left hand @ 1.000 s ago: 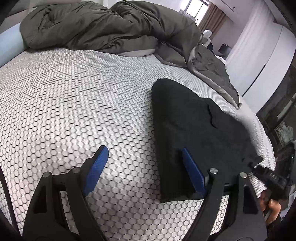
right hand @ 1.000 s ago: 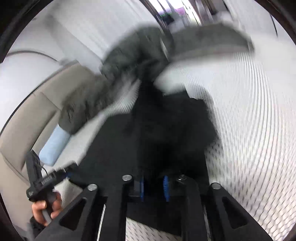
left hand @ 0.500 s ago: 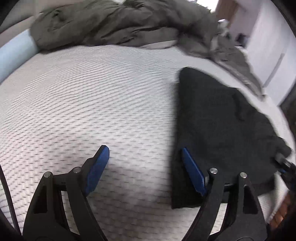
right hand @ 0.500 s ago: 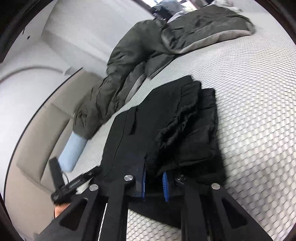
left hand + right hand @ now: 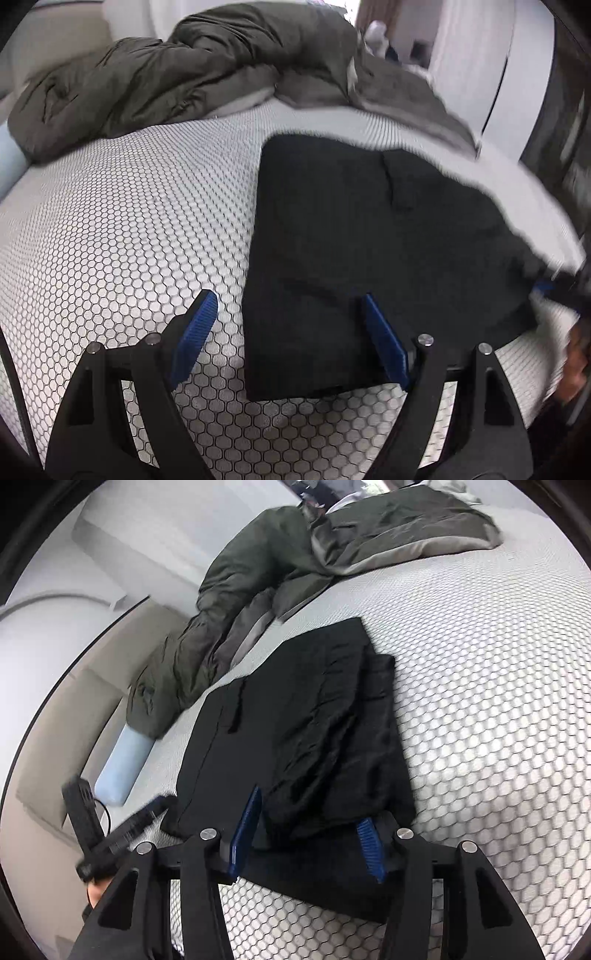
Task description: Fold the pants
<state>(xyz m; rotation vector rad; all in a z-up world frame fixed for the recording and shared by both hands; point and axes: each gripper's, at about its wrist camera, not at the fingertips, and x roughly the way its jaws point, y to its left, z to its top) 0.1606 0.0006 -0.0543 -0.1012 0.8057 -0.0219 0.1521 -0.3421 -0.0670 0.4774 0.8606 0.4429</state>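
The black pants (image 5: 369,236) lie folded into a flat stack on the honeycomb-patterned bed; they also show in the right wrist view (image 5: 314,731) with a rumpled top layer. My left gripper (image 5: 288,325) is open and empty, straddling the stack's near left corner. My right gripper (image 5: 308,827) is open, its blue pads on either side of the top layer's near edge, holding nothing. The right gripper also shows at the right edge of the left wrist view (image 5: 561,291), and the left gripper at the lower left of the right wrist view (image 5: 110,830).
A dark olive duvet (image 5: 192,74) is heaped along the far side of the bed; it also shows in the right wrist view (image 5: 288,572). A light blue bolster (image 5: 122,760) lies by the beige headboard (image 5: 62,716). White wardrobe doors (image 5: 476,74) stand beyond the bed.
My right gripper was shut on the pants fabric, carried it over the stack, and has opened and let it go. My left gripper stayed open and shifted slightly toward the stack.
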